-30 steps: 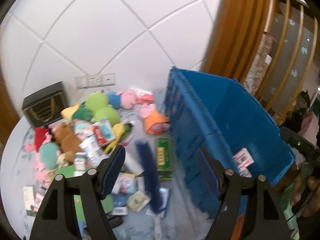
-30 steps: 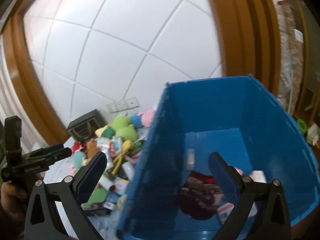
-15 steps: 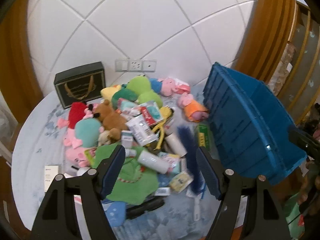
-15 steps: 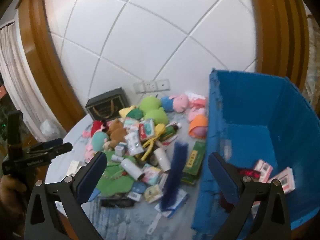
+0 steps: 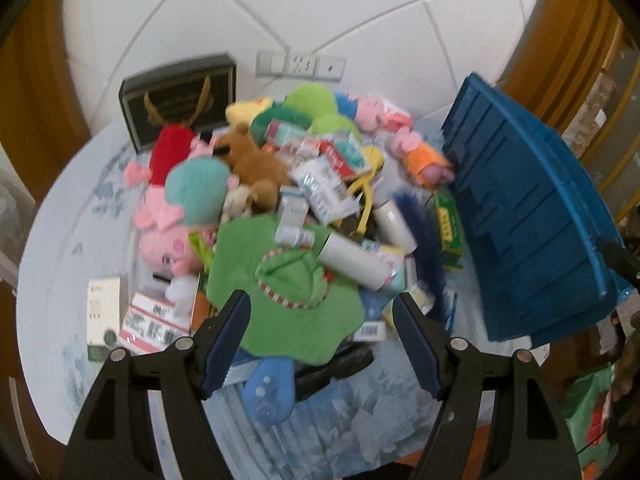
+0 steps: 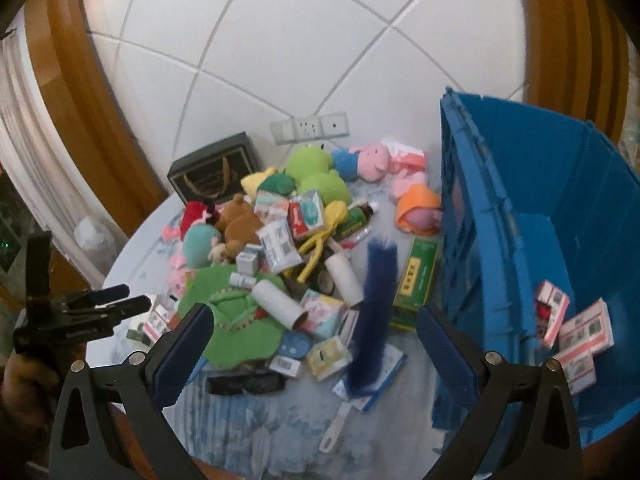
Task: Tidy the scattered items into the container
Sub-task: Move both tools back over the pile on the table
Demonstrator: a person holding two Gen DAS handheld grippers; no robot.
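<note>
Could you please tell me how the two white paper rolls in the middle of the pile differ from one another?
The left roll lies on the green cloth; the right roll lies beside the blue duster. The left roll's open end faces the camera, showing its hollow brown core; the right roll's near end is hidden. Their long axes point different ways. Both are white cylinders lying on their sides, and neither is held.
</note>
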